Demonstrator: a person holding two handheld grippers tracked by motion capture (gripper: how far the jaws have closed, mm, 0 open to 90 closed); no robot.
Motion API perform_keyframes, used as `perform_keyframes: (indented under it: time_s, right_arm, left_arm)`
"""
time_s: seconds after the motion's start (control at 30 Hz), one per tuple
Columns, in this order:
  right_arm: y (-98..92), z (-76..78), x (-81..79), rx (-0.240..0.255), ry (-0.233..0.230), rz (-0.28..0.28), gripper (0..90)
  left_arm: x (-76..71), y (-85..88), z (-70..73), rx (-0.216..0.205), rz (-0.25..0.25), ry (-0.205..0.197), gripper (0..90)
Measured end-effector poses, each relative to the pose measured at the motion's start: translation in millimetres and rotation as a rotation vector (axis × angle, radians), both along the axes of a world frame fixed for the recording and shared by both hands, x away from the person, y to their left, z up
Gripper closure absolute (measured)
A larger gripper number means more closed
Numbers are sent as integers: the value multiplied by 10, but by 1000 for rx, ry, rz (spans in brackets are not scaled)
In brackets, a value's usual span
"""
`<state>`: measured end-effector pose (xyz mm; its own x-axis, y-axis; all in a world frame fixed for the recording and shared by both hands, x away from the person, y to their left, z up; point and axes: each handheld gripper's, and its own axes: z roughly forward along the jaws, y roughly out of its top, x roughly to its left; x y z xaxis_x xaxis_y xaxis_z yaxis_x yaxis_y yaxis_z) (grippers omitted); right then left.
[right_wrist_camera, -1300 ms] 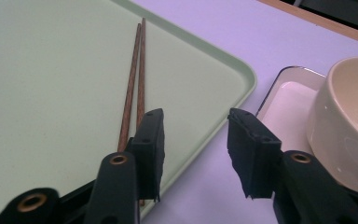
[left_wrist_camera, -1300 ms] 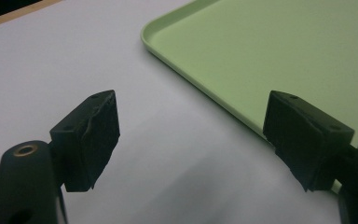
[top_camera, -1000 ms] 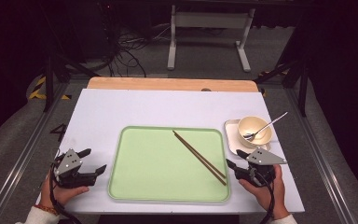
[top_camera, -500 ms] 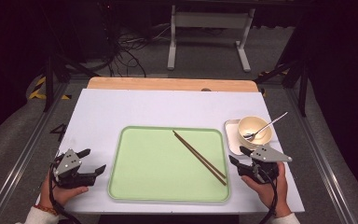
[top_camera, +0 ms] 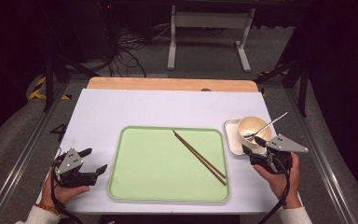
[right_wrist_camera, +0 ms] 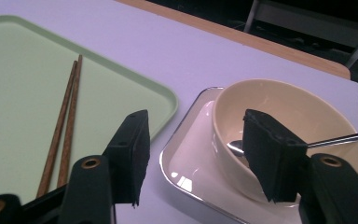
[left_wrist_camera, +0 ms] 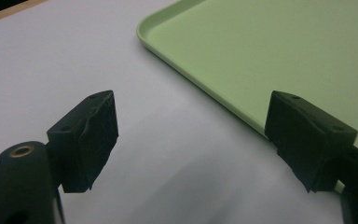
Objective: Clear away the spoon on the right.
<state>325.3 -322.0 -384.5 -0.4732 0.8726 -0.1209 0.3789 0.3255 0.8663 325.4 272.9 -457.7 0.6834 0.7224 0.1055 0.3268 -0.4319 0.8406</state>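
The right gripper (top_camera: 254,148) has moved since the earlier high view: a second ago it sat beside the tray's right edge, and now it stands further toward 1 o'clock, up against the bowl (top_camera: 254,129). Its jaws have just been opening and stand released. In the right gripper view the bowl's near wall (right_wrist_camera: 242,154) lies between them, with the right pad in front of the bowl and no pad seen pressing on it.

The bowl sits at 12 o'clock from this gripper, on a small white dish (top_camera: 231,135), with a spoon (top_camera: 266,127) resting inside, its handle pointing toward 2 o'clock. The right jaw hides most of the spoon's head in the right gripper view.

At 9 o'clock from the bowl lies the green tray (top_camera: 158,163), with two chopsticks (top_camera: 199,150) on it.

The left gripper (top_camera: 96,161) has kept its place at the tray's left edge, jaws released over bare table (left_wrist_camera: 51,65), gripping nothing; its view cuts the tray (left_wrist_camera: 261,56) off at the frame.
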Motion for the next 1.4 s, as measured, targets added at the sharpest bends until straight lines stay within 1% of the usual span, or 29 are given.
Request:
perform_keyframes:
  time_s: [0.07, 0.2, 0.27, 0.4, 0.43, 0.53, 0.63, 0.67, 0.77, 0.83, 0.87, 0.97, 1.1, 1.13, 1.2, 1.27, 1.33, 1.4]
  right_arm:
    - [-15, 3, 12, 2, 2, 0, 414]
    - [-93, 1, 91, -2, -4, -37, 402]
    - [-125, -7, 130, 3, 2, -53, 396]
    - [-187, 1, 194, -2, 4, -79, 359]
    - [-215, 9, 211, -4, 0, -93, 350]
    - [-297, 10, 252, 21, -12, -126, 302]
    - [-357, -9, 302, 29, 6, -139, 248]
    - [-372, -13, 316, 30, 10, -152, 221]
    - [-413, -26, 370, 26, 17, -179, 181]
    - [-439, -32, 410, 22, 32, -193, 158]
    - [-456, -36, 432, 29, 45, -194, 148]
    - [-490, -61, 489, 35, 75, -197, 148]
    - [-523, -107, 575, 48, 95, -206, 151]
    - [-527, -119, 602, 54, 103, -207, 164]
    - [-524, -135, 654, 34, 116, -212, 171]
    - [-541, -143, 693, 49, 120, -218, 171]
    - [-579, -152, 731, 55, 124, -239, 172]
    - [-619, -169, 760, 76, 139, -250, 172]
  left_arm:
    - [3, -15, 1, 1, -6, -1, 182]
    - [5, -16, 1, -2, -12, -1, 181]
    - [3, -20, 2, -5, -15, -3, 181]
    - [-1, -22, 0, -2, -22, -1, 182]
    - [-1, -16, 1, 2, -22, -6, 182]
    - [-9, -9, 0, -4, -17, -2, 182]
    - [-13, -11, -2, -3, -18, -2, 182]
    - [-12, -12, -2, -1, -18, -1, 182]
    - [-8, -19, -6, 0, -19, 3, 183]
    - [-4, -24, -5, 3, -20, 3, 184]
    - [-3, -27, -6, 3, -20, 4, 184]
    - [6, -26, -5, 7, -21, 1, 184]
    - [12, -32, -7, 4, -22, 4, 184]
    - [13, -34, -6, 4, -23, 5, 185]
    - [14, -34, -4, 8, -27, 2, 185]
    - [12, -35, -7, 3, -23, 6, 185]
    - [14, -33, -7, 3, -25, 4, 186]
    - [14, -32, -8, 3, -25, 4, 186]
